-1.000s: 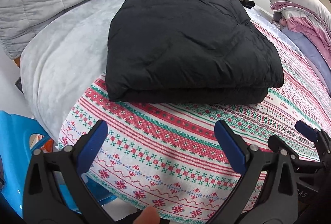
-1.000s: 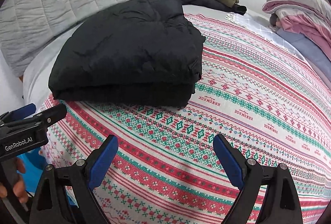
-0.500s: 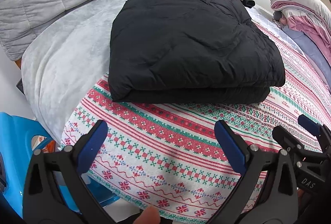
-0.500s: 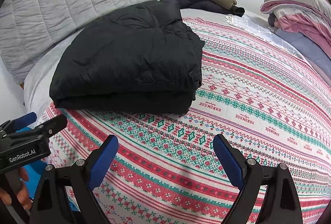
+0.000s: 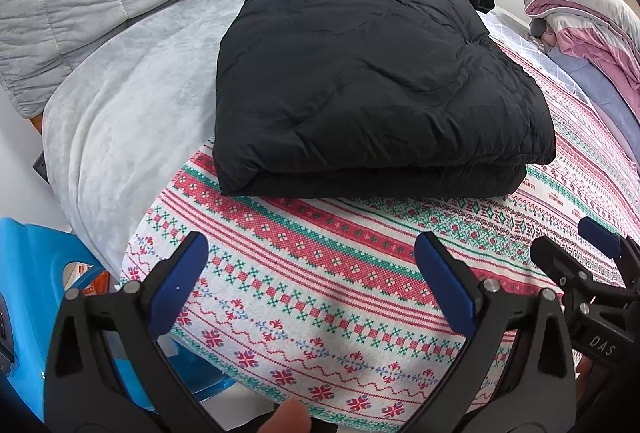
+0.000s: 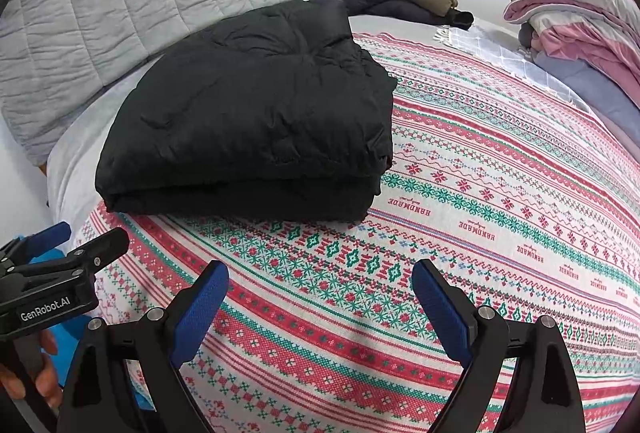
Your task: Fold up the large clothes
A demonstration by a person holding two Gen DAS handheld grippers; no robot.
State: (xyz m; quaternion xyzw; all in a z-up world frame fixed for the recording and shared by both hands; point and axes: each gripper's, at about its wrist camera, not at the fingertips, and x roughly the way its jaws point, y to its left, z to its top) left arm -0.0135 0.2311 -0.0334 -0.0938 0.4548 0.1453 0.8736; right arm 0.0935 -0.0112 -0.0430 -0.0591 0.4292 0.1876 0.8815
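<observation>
While the folded black jacket [image 5: 376,85] lies apart, each hand-held gripper, left [image 5: 312,285] and right [image 6: 320,307], gapes wide, holding nothing.

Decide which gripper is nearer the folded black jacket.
Left, narrowly. The left gripper faces the folded black jacket head-on across the patterned blanket; the right gripper sits off toward its right corner. Both open, touching nothing.

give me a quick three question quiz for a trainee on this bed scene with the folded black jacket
1. True or false: the left gripper is shut on the black jacket.
2. The black jacket lies partly on: A) patterned blanket B) blue stool C) pink bedding pile
3. Fill in: both the left gripper and the right gripper are ____.

Key: 1 false; 2 A; 3 open
</observation>
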